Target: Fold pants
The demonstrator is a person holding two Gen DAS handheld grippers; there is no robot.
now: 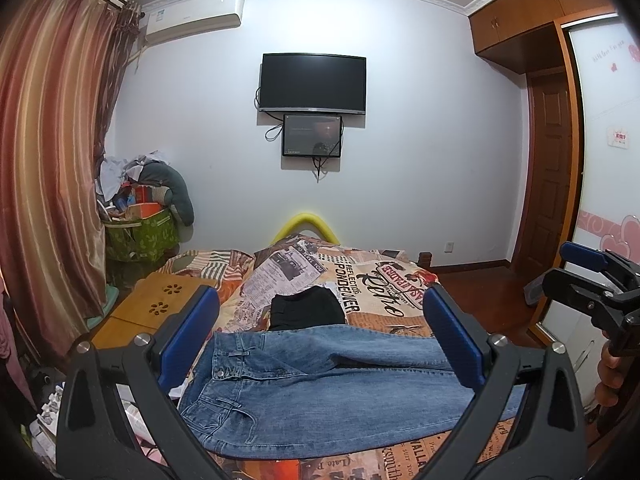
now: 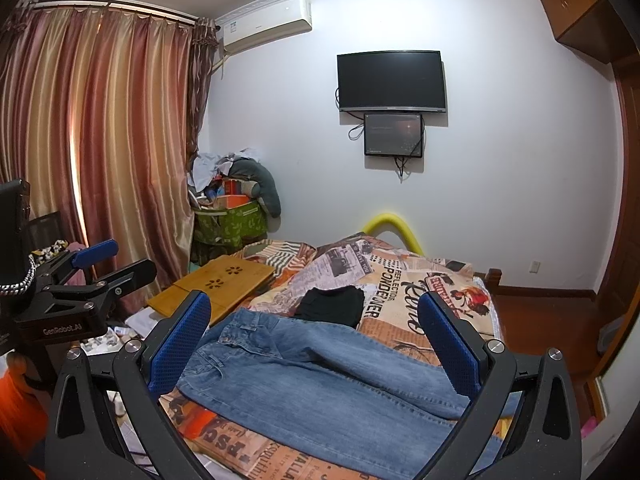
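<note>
Approach stage: jeans not yet gripped.
We held the left gripper [image 1: 320, 344] and right gripper [image 2: 316, 344] spread wide and empty above the jeans [image 1: 320, 392], which lay flat along the near edge of the bed [image 1: 384, 280], waistband leftward; next we judged a pinch at waistband and hems.

Wall television [image 1: 313, 82] – striped curtain [image 1: 52, 140], wooden lap desk [image 2: 218, 286]

You can read "GenRobot.AI" in pale letters on the black body of your left claw [image 2: 94, 264]. The newspaper-print orange and cream bedspread [image 2: 404, 292] carries upside-down "REFLECTIONS", "PONDER OVER" and, farther right, "Retro".
</note>
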